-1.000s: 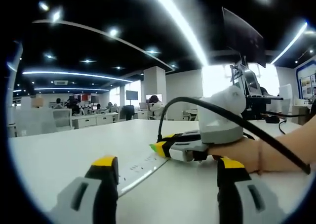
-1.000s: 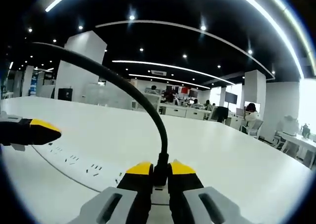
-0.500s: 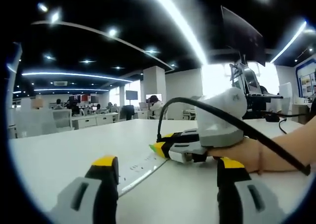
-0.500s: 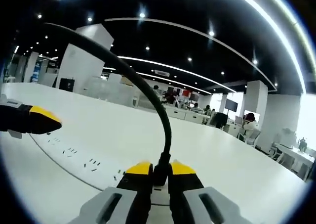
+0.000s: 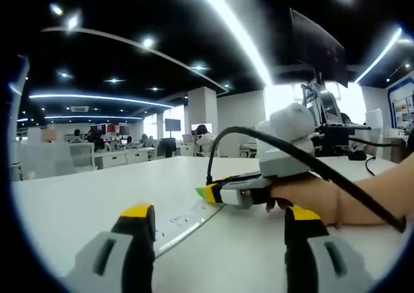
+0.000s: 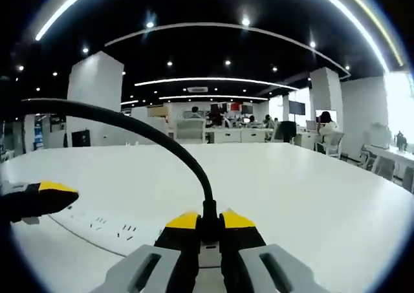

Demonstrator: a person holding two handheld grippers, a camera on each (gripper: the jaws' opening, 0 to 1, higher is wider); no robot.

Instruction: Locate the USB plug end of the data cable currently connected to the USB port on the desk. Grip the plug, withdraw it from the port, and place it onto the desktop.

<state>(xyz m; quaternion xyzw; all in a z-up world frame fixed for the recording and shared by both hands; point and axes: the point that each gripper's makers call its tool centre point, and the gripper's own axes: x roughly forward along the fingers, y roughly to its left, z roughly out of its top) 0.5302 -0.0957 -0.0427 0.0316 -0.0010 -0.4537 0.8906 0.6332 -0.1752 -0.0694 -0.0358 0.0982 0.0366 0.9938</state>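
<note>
At the bottom centre of the right gripper view, the right gripper is clenched on the USB plug, its black cable arching up-left. At mid-left lies the white socket strip (2 socket groups visible). The left gripper stands released over the desktop.

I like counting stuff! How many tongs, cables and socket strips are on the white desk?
Tongs: 2, left tongs and right tongs
Black cable: 1
Socket strip: 1
Total: 4
</note>
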